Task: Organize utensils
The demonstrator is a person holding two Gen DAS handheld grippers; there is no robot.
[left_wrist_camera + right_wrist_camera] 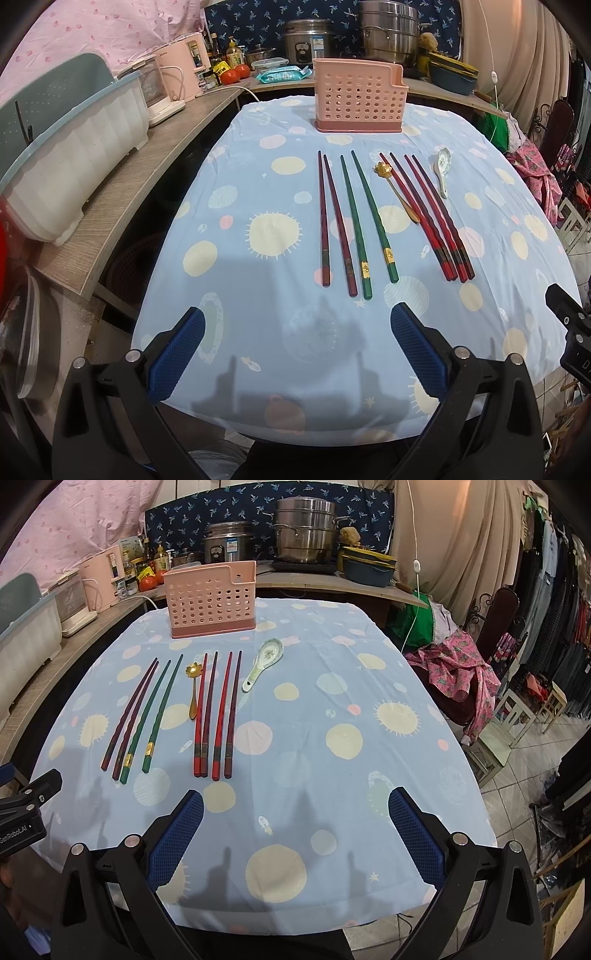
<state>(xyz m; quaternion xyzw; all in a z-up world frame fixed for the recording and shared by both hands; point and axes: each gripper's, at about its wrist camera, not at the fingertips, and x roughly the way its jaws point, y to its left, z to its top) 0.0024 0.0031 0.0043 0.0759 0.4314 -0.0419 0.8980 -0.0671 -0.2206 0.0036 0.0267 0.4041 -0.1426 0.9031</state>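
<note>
Both grippers hang wide open over the near edge of the tabletop, holding nothing. Running left to right: the left gripper [297, 325] has its blue pads spread, and straight ahead of it lie the two dark maroon chopsticks [334, 221], then the two green chopsticks with gold bands [365, 221]. Next comes the small gold flower-headed spoon [395, 192], resting against the four red-and-black chopsticks [428, 218], then the white ceramic soup spoon [443, 173]. Every chopstick runs lengthwise, butt end towards the near edge, tip towards the pink perforated plastic utensil holder [360, 96] standing at the far edge. The right gripper [295, 805], also spread, sits rightward of the rows; I'd say the red set and the ceramic spoon are its reach, the maroon and green pairs the left's.
</note>
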